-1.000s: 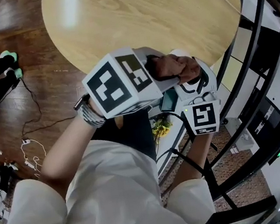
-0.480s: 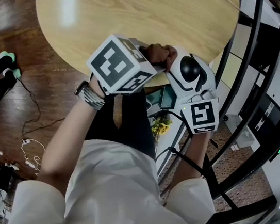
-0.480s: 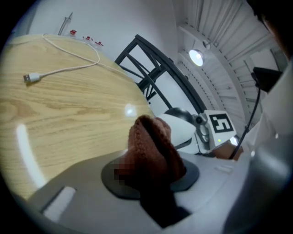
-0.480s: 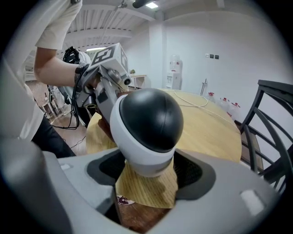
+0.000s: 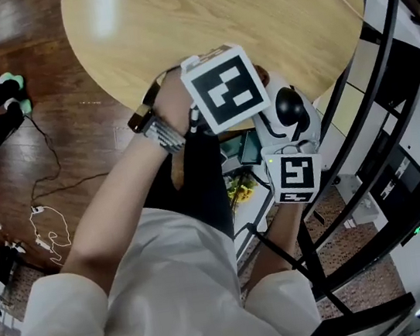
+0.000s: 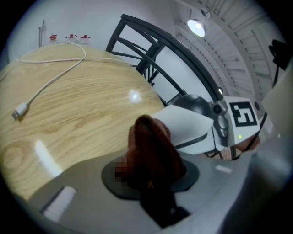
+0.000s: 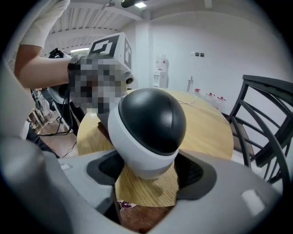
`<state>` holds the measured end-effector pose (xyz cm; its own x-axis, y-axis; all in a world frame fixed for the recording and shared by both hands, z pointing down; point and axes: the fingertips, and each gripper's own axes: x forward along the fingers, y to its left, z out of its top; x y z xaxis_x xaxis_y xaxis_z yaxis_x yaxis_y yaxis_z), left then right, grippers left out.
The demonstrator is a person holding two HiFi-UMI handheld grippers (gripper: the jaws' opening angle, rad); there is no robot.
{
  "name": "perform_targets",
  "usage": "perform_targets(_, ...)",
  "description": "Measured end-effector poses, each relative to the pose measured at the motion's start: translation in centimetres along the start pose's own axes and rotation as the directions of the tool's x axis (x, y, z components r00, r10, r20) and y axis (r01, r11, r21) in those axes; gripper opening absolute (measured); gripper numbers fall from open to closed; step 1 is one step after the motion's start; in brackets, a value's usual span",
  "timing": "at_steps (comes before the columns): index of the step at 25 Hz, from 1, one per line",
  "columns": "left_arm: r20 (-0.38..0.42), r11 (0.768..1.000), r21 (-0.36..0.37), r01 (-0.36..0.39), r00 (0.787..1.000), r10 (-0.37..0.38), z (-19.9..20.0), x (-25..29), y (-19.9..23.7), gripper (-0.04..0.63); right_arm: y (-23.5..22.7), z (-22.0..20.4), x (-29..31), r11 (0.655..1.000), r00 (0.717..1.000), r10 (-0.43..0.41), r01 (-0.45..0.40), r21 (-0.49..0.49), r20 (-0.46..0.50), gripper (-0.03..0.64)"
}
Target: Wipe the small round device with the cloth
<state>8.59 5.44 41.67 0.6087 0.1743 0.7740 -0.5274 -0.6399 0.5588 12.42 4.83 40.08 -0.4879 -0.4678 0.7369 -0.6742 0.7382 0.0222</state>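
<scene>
I see the round, pale wood-grain table (image 5: 213, 30) first. At its five o'clock rim is the small round device (image 7: 151, 123), a smooth white shell capped by a glossy black dome. My right gripper (image 7: 149, 176) clamps it low on the body, jaws spread wide. My left gripper (image 6: 151, 176) pinches the cloth (image 6: 149, 141), a bunched, nubby rust-brown wad meeting the shell at nine o'clock.

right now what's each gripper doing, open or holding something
Left gripper: shut on the dark red cloth.
Right gripper: shut on the small round device, jaws at its white base.
</scene>
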Motion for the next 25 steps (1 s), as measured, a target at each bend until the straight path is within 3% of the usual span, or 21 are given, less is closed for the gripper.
perform_targets(3, 0.001, 1.0, -0.03, -0.007, 1.0, 0.007, -1.0, -0.5, 0.6, 0.123, 0.2, -0.3, 0.1, 0.996, 0.998, -0.059, 0.06, 0.066, -0.018, 0.339)
perform_targets(5, 0.085, 0.998, -0.054, 0.024, 0.996, -0.019, -0.4, -1.3, 0.3, 0.123, 0.2, -0.6, 0.1, 0.989, 0.994, -0.101, 0.104, 0.107, -0.033, 0.339)
perform_targets(8, 0.216, 0.995, -0.059, 0.077, 0.974, -0.062, 0.6, -3.1, -0.8, 0.123, 0.3, -0.8, 0.1, 0.969, 0.985, -0.163, 0.17, 0.18, -0.054, 0.339)
perform_targets(13, 0.327, 0.996, -0.043, 0.072, 0.943, -0.054, 1.6, -6.9, -1.5, 0.123, 0.5, -1.2, 0.4, 0.895, 0.955, -0.279, 0.298, 0.333, -0.104, 0.339)
perform_targets(16, 0.374, 0.994, -0.023, 0.107, 0.923, -0.091, 3.0, -8.2, -2.8, 0.123, 0.5, -1.3, 0.5, 0.883, 0.948, -0.3, 0.318, 0.344, -0.107, 0.342)
perform_targets(20, 0.366, 0.988, 0.026, 0.153, 0.918, -0.152, 4.3, -7.6, -5.5, 0.124, 1.1, -1.7, 0.6, 0.955, 0.981, -0.167, 0.186, 0.232, -0.096, 0.365)
perform_targets(23, 0.337, 0.985, 0.047, 0.166, 0.926, -0.172, 4.6, -6.3, -7.3, 0.124, 1.3, -2.6, 0.2, 0.999, 0.991, -0.046, 0.048, 0.013, -0.127, 0.365)
perform_targets(25, 0.316, 0.984, 0.054, 0.17, 0.932, -0.179, 4.5, -5.7, -8.3, 0.124, 1.0, -3.0, -0.1, 0.987, 0.989, -0.004, -0.019, -0.157, -0.146, 0.371)
